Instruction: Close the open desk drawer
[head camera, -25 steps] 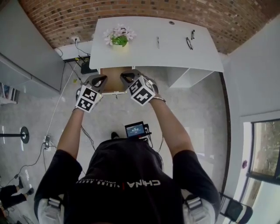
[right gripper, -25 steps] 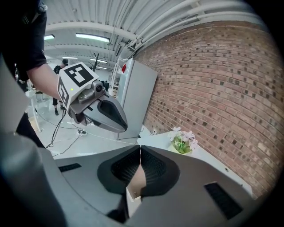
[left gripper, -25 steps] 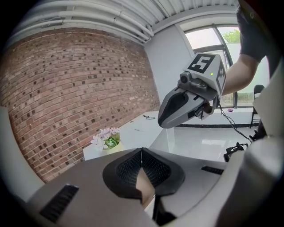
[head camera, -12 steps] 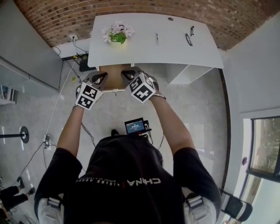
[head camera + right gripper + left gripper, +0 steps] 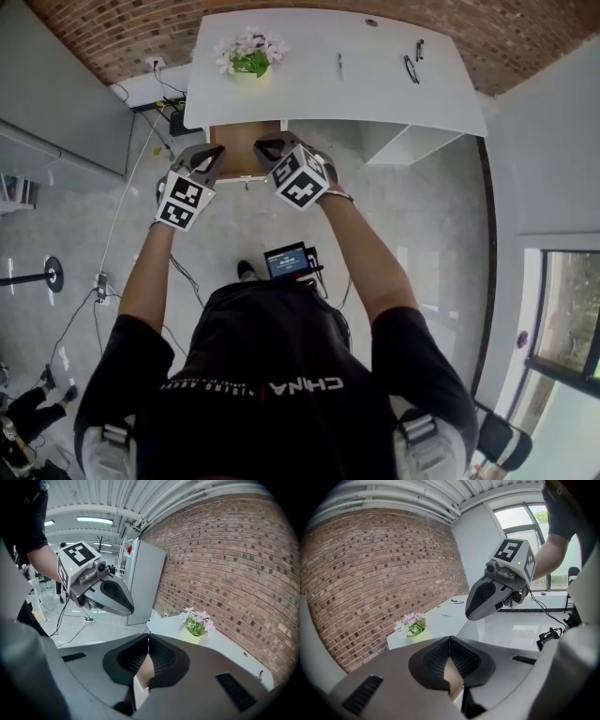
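The left gripper (image 5: pixel 207 161) and right gripper (image 5: pixel 269 150), each with jaws pressed together, sat at the front of the open drawer (image 5: pixel 244 139) under the worktop (image 5: pixel 375 89).

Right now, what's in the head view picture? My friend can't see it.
Seen from above, a person holds the left gripper and right gripper at the front of an open wooden drawer under a white desk. A pot of flowers sits on the desk.

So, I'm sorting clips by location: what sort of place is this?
Probably an office or lab workspace: a white desk with an open drawer, a brick wall behind it, and a grey cabinet.
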`<state>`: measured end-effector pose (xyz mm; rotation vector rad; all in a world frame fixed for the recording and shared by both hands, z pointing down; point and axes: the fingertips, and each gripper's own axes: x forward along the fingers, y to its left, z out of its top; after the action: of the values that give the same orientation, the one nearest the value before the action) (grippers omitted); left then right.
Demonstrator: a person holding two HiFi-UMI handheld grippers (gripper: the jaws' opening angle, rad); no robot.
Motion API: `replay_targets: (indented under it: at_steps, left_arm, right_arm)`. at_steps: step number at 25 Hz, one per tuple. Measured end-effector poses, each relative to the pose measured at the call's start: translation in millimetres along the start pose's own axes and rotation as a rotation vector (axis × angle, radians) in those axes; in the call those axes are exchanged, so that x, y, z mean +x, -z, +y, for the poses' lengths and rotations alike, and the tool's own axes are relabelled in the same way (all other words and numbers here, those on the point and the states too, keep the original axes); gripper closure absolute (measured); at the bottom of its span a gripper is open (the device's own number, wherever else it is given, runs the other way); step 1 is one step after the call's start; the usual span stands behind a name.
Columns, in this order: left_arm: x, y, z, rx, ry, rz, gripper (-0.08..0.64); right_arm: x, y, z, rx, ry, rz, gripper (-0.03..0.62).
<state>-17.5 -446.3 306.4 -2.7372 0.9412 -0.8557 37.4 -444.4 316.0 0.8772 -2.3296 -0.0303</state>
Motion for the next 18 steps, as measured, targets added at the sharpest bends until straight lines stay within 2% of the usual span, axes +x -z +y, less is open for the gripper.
replay_targets:
  at_steps: [9,13,18]
  left_arm:
    - [27,34,-11,-0.032,0.029,0.038,0.548]
    - [41,69,-18,-0.039,0.08,0.051,0.548]
    - [78,122,-21,-0.037,0.101,0.05,0.548]
  right_arm:
    - [39,37,4,0.028,-0.053,0.033,0.577]
    - [60,50,11,0.056,-0.041,0.036,0.577]
    - [104,86,9,0.096,-0.02,0.018,0.577]
